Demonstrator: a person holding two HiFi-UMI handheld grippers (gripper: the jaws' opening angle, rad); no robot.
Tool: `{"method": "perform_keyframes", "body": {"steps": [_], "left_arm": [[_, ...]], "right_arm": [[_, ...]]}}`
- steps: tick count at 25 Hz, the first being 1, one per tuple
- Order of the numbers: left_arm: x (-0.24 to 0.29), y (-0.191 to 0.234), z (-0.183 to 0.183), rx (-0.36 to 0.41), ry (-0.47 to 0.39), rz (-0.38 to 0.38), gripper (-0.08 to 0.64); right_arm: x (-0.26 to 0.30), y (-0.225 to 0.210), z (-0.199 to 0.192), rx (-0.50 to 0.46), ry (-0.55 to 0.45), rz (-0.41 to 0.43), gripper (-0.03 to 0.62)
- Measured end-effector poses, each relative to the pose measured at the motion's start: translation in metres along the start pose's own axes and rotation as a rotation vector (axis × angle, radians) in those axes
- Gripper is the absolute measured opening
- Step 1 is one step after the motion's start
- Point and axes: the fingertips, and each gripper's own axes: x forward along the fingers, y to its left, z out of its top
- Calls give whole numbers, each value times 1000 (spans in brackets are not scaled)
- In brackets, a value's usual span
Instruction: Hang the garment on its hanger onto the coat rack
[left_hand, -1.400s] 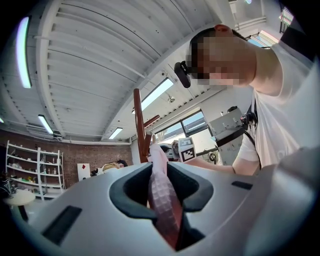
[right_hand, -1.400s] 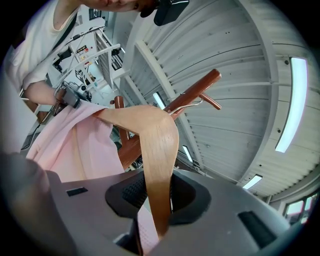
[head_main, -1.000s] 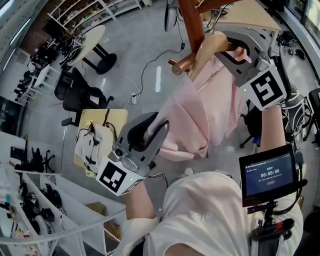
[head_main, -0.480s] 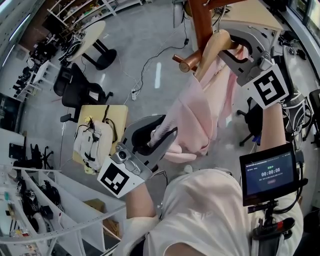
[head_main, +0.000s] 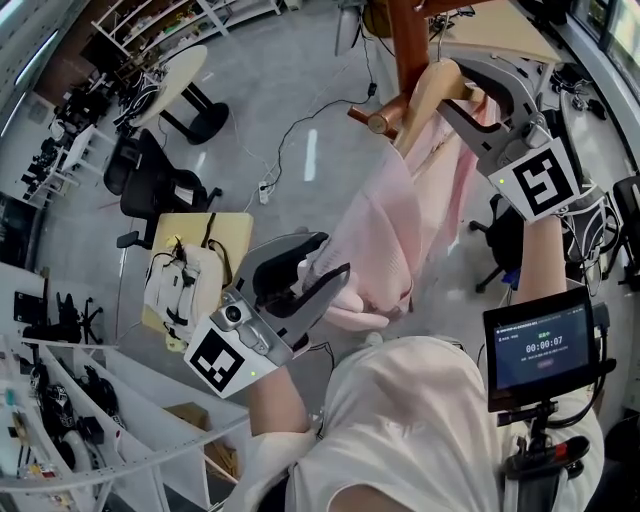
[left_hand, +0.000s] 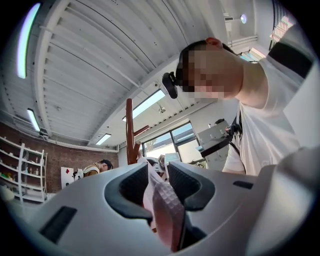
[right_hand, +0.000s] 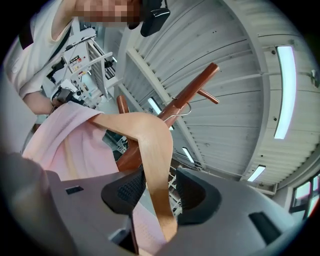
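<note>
Wooden hanger (head_main: 430, 90) has closed in on the coat rack (head_main: 410, 40) peg; hook looks not yet seated. Right gripper (right_hand: 156, 192) clamps the hanger, left gripper (left_hand: 159, 182) pinches the pink garment (head_main: 385, 230) hem.

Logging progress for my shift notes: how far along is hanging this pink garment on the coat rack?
Done: pink garment sits on the wooden hanger, up beside the coat rack. In hand: right hand-held gripper grips the hanger arm; left hand-held gripper holds lower fabric. Left: seat the metal hook over a peg, which isn't visibly done, then release.
</note>
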Motion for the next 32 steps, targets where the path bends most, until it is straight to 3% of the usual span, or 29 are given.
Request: {"method": "perform_keyframes", "body": {"steps": [3, 5, 9, 16, 24, 32], "left_arm": [[-8, 8, 9, -58, -100, -5, 117], [-10, 19, 8, -89, -117, 28, 117], [-7, 35, -7, -98, -88, 89, 117], [4, 38, -38, -152, -83, 66, 117], [-52, 46, -30, -256, -112, 91, 115], [-17, 40, -77, -303, -34, 28, 115]], "right_arm": [[-8, -5, -6, 16, 8, -24, 187], [-14, -8, -9, 14, 13, -48, 187], [-29, -16, -20, 34, 20, -114, 187], [-64, -12, -45, 38, 92, -199, 186], [-96, 57, 1, 17, 246, -276, 186], [-133, 79, -18, 55, 345, -356, 184]]}}
